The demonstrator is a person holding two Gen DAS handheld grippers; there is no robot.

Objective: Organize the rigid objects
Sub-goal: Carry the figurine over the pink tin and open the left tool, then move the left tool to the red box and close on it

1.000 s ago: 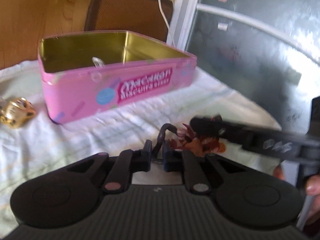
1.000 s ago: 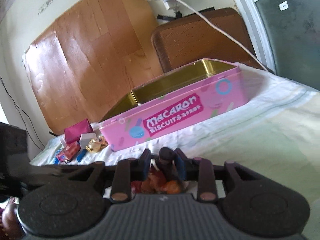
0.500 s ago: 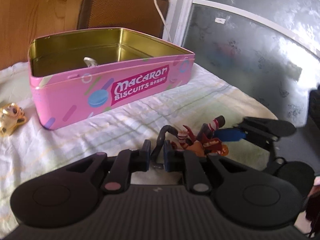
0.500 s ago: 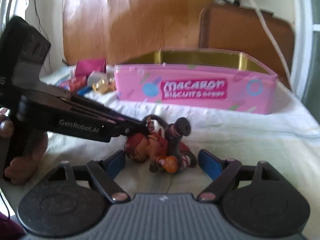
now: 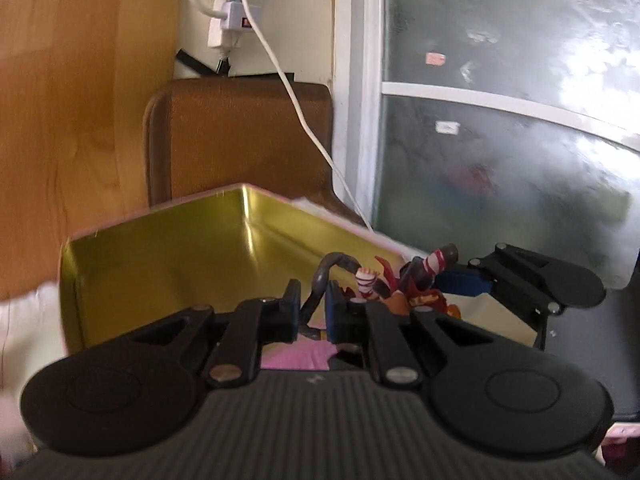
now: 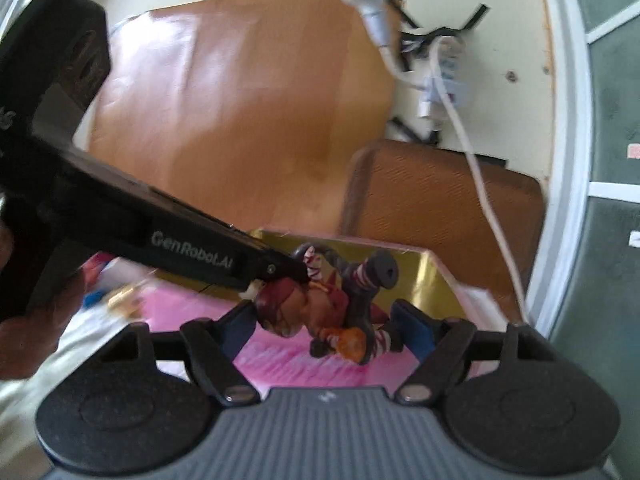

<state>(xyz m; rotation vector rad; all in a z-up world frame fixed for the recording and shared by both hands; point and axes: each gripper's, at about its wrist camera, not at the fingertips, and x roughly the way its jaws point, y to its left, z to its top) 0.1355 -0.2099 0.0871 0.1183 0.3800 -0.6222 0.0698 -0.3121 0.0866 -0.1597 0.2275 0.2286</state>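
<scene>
My left gripper (image 5: 312,312) is shut on a thin dark curved part of a red-haired toy figurine (image 5: 404,288) and holds it in the air over the near rim of the pink biscuit tin (image 5: 168,264), whose gold inside shows. In the right wrist view the figurine (image 6: 324,304) hangs between the open fingers of my right gripper (image 6: 324,328), without touching them, above the tin (image 6: 288,360). The left gripper's black body (image 6: 192,248) reaches in from the left. The right gripper also shows open in the left wrist view (image 5: 520,284).
A brown padded chair back (image 5: 240,140) stands behind the tin, with a white cable (image 5: 304,120) hanging across it. A frosted glass door (image 5: 512,152) is at the right. Small toys (image 6: 120,300) lie on the white cloth left of the tin.
The left gripper has lifted the figurine off the cloth and carried it up over the tin's edge. The right gripper, shut on it a second ago, has opened and follows close.
</scene>
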